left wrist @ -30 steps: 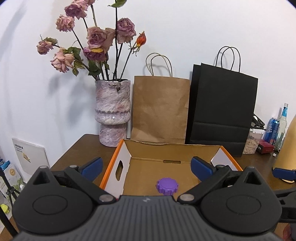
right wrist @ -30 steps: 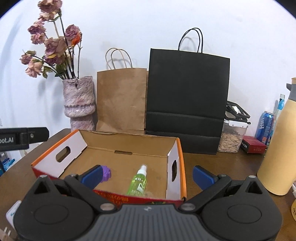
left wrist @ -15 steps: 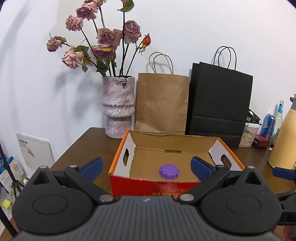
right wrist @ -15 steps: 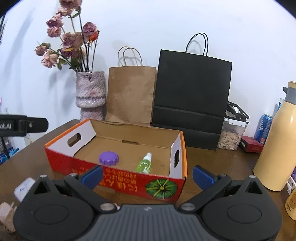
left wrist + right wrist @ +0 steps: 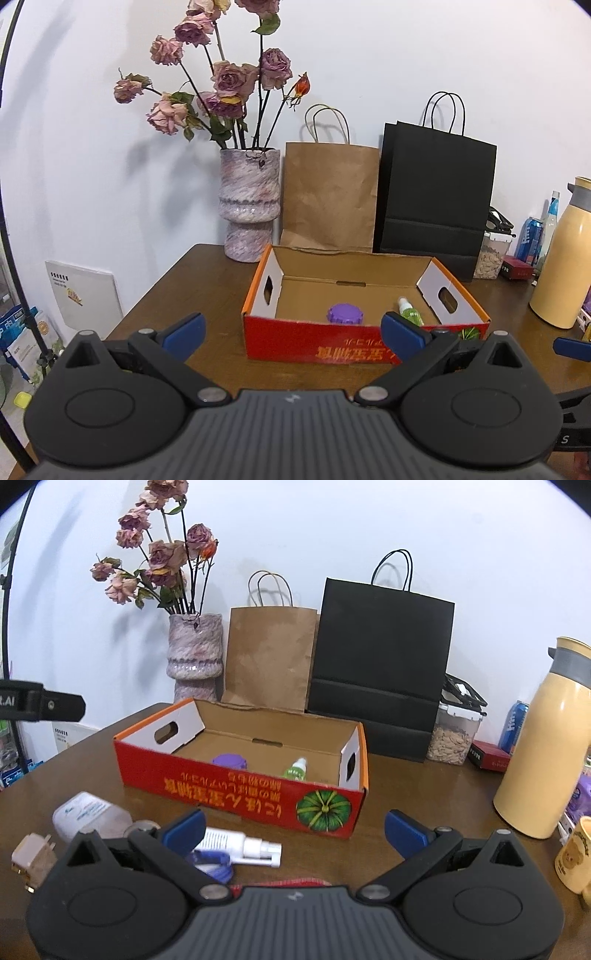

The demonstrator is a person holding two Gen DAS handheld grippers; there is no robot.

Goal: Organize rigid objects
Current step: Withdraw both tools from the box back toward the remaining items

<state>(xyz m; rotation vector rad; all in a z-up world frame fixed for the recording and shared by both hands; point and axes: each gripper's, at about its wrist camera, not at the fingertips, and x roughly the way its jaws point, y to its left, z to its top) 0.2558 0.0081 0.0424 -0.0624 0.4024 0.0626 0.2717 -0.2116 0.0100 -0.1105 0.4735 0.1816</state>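
Observation:
A red cardboard box [image 5: 332,347] [image 5: 236,797] stands open on the brown table. Inside it lie a purple round lid [image 5: 344,314] [image 5: 229,762] and a small green spray bottle [image 5: 408,313] [image 5: 295,770]. My left gripper [image 5: 291,330] is open and empty, in front of the box. My right gripper [image 5: 293,829] is open and empty, above the table before the box. Under it lie a white nasal spray [image 5: 243,845], a clear bottle [image 5: 88,814], a blue-purple piece [image 5: 212,864] and a beige plug [image 5: 31,860].
A vase of dried roses [image 5: 249,206], a brown paper bag [image 5: 328,195] and a black bag [image 5: 436,199] stand behind the box. A yellow thermos [image 5: 543,746], a jar of seeds [image 5: 452,734], a can [image 5: 515,723] and a bear mug [image 5: 578,854] stand at the right.
Both grippers have pulled back and away from the box, so its red front and the loose items on the table now show. Both stay open.

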